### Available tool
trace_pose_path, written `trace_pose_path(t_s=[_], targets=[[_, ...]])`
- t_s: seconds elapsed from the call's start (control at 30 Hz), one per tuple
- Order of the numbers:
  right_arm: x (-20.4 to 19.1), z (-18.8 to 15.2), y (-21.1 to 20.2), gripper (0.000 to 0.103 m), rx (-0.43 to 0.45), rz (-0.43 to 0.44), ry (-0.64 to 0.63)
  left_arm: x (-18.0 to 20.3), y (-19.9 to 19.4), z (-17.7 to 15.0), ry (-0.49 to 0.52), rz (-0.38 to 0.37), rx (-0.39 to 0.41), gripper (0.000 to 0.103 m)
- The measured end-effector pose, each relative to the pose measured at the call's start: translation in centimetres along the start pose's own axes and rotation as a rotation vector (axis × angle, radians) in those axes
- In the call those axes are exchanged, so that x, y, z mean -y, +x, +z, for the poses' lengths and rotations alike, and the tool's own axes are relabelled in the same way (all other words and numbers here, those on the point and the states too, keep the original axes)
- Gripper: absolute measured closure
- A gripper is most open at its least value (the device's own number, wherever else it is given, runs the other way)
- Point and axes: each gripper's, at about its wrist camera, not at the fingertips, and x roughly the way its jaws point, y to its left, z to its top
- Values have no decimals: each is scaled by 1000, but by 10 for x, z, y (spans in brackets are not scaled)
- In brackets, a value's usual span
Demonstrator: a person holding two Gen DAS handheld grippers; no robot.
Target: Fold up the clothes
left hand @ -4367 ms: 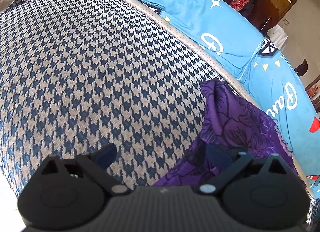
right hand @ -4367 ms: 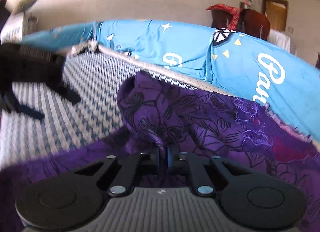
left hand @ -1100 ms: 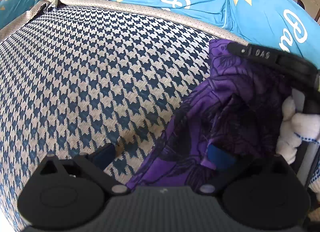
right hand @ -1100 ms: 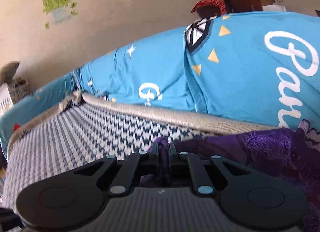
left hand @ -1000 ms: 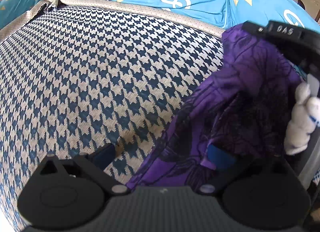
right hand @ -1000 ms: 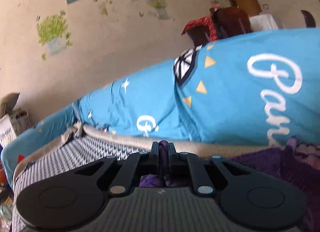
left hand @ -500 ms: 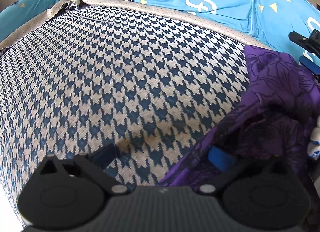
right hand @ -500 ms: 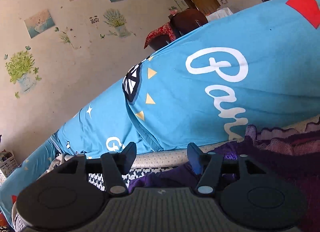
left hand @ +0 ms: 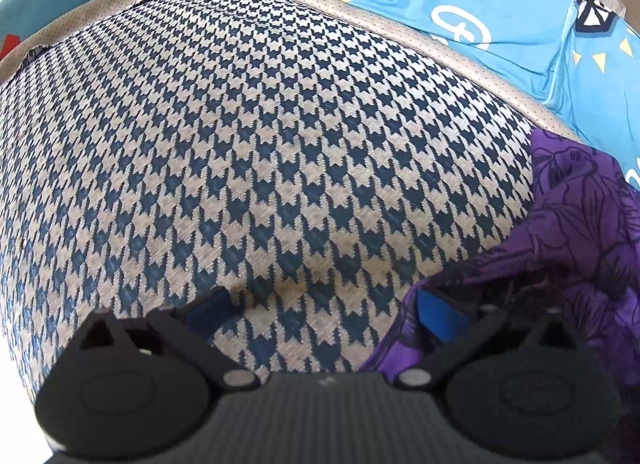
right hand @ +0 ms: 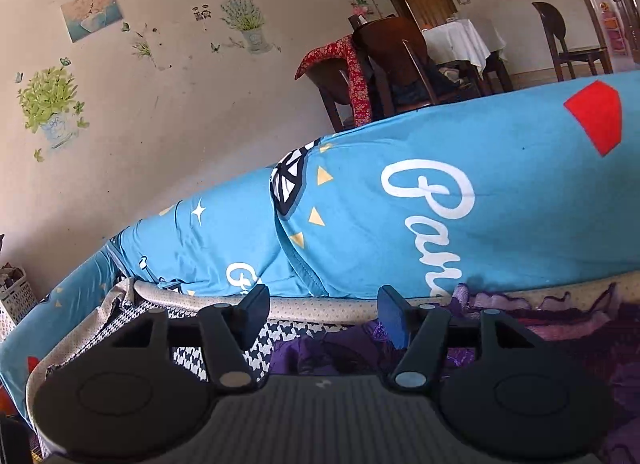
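Note:
A purple garment with a dark flower print (left hand: 576,240) lies bunched at the right of the houndstooth seat (left hand: 256,136). My left gripper (left hand: 320,312) is open low over the seat, its right fingertip against the garment's near edge, nothing between the fingers. In the right wrist view my right gripper (right hand: 324,316) is open and empty, raised a little above the purple garment (right hand: 540,336), which spreads below and to the right with a lace edge showing.
Blue printed cushions (right hand: 440,216) line the back of the sofa (left hand: 480,12). A beige dotted border (left hand: 400,28) rims the seat. Behind the sofa stand dark wooden chairs (right hand: 400,60) and a table with a white cloth (right hand: 460,40).
My right gripper opened and let go of the purple garment, then lifted away. The garment dropped onto the seat. My left gripper shifted left, staying open.

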Motion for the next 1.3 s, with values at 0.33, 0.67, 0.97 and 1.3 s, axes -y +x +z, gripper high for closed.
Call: trace_pose_path(t_s=[0.33, 0.67, 0.97, 1.3], targets=[[-2, -23, -73, 39, -97, -102, -56, -24, -12, 8, -82, -10, 14, 0], [-6, -61, -119, 38, -217, -204, -189, 2, -27, -8, -14, -94, -3, 0], [5, -78, -133, 34, -311, -233, -312, 24, -33, -17, 50, -128, 0, 0], [17, -96, -136, 33, -369, -241, -362, 43, -33, -29, 89, -136, -9, 0]])
